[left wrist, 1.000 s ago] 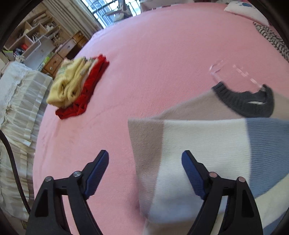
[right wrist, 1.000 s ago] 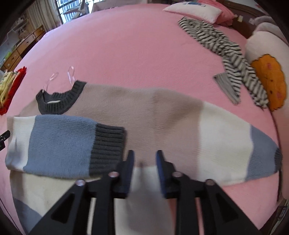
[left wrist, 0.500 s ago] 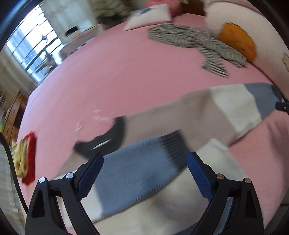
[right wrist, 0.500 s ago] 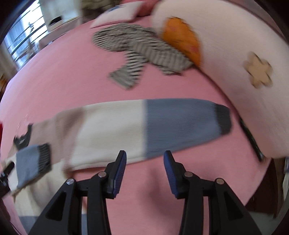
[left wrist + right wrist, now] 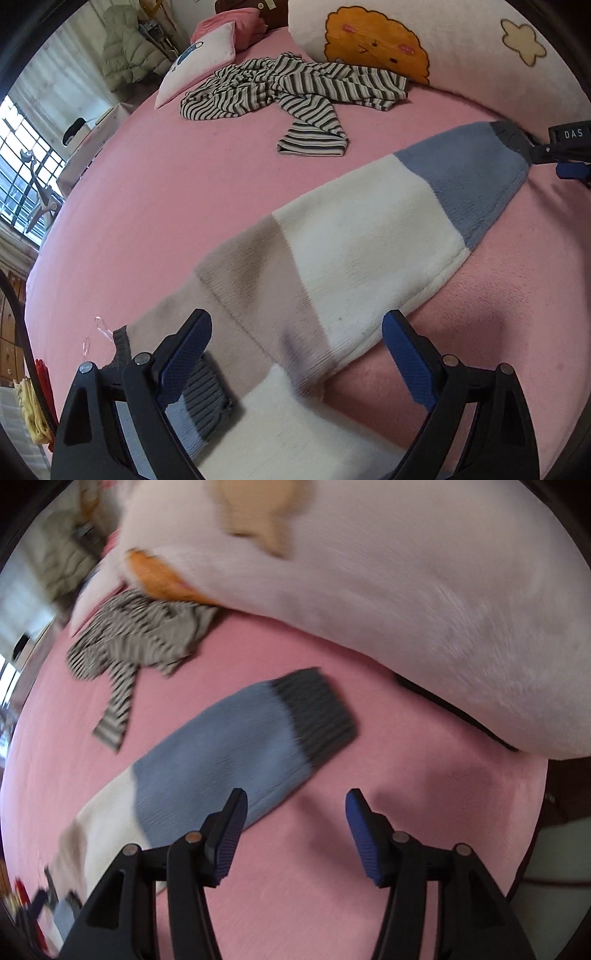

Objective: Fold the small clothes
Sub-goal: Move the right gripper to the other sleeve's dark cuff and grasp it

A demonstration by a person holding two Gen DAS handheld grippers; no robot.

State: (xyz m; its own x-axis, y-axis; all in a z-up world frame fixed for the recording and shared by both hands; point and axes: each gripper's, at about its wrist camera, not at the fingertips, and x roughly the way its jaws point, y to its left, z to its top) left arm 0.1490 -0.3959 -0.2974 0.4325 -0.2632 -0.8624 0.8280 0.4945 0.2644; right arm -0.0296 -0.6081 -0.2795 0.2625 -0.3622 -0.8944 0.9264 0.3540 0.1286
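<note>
My left gripper (image 5: 295, 354) stands wide, with nothing pinched, over the colour-block sweater (image 5: 332, 266) spread on the pink bed sheet (image 5: 166, 192). Its long sleeve (image 5: 424, 199) runs to the upper right of the left wrist frame, where my right gripper (image 5: 570, 155) shows beside the grey cuff (image 5: 511, 134). In the right wrist frame my right gripper's (image 5: 295, 830) jaws are opening, and only bare sheet lies between them; the cuff (image 5: 314, 709) lies centre frame, above them. A striped garment (image 5: 291, 92) sprawls at top centre, a white pillow (image 5: 199, 59) at the upper left, and a large plush cushion (image 5: 369, 609) beside the cuff.
</note>
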